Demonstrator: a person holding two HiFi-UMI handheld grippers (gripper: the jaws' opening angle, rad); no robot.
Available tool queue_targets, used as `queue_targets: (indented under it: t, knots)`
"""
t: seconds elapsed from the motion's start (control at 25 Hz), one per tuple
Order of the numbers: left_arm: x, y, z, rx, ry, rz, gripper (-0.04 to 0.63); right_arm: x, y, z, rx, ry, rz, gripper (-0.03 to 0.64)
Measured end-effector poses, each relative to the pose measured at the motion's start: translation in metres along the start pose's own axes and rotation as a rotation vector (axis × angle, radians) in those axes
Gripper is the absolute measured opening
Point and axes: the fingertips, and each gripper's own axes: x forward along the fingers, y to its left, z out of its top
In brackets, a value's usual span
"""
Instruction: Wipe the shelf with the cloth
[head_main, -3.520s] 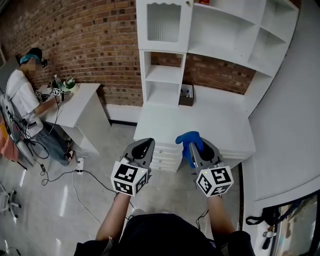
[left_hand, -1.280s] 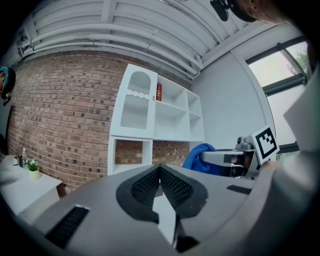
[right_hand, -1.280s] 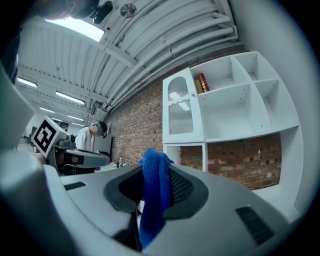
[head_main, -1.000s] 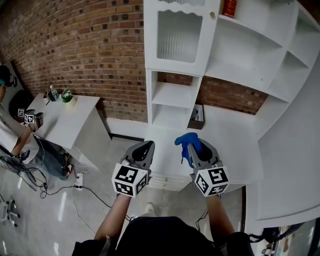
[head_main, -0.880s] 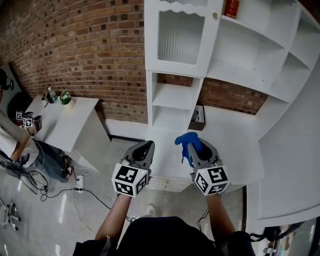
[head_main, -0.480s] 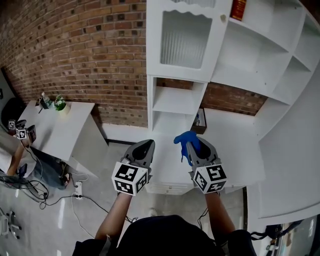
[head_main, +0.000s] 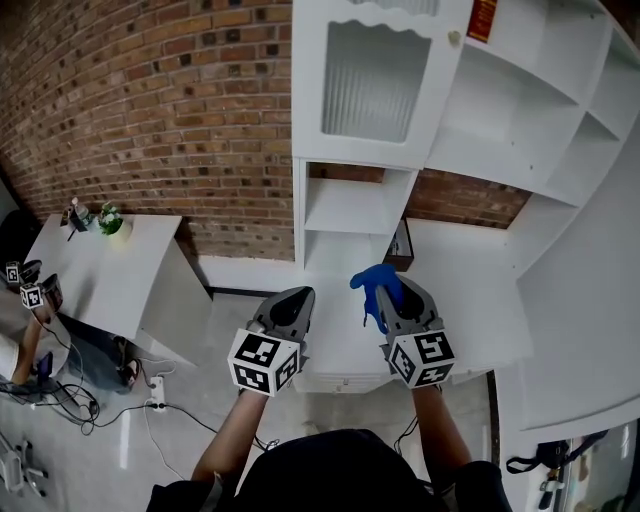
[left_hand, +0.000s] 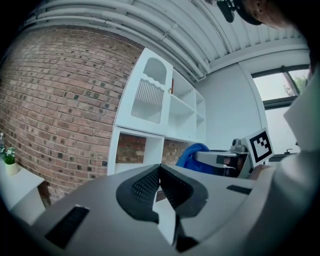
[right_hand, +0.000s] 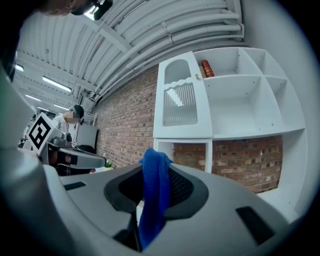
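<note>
Right gripper (right_hand: 156, 172): jaws clamped on the blue cloth (right_hand: 152, 200); I see its folds hang down between them.
Left gripper (left_hand: 160, 169): jaws closed tip to tip, nothing between them.
Cloth position: raised above the near edge of the white desktop (head_main: 460, 275).
Shelf (head_main: 345, 205): white unit against the brick wall (head_main: 150, 120), ahead of both grippers, apart from the cloth.

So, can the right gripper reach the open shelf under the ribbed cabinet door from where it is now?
Probably yes. The right gripper, shut on the blue cloth, hangs short of that shelf, and nothing stands between them; it only needs to move forward.
</note>
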Motion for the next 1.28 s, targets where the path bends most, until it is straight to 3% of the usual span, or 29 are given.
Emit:
queue_targets:
  t: [1.28]
  knots:
    - [0.094, 0.043, 0.012, 0.001, 0.005, 0.046, 0.017, 0.088, -0.078, 0.002, -0.013, -0.016, 0.021, 0.101]
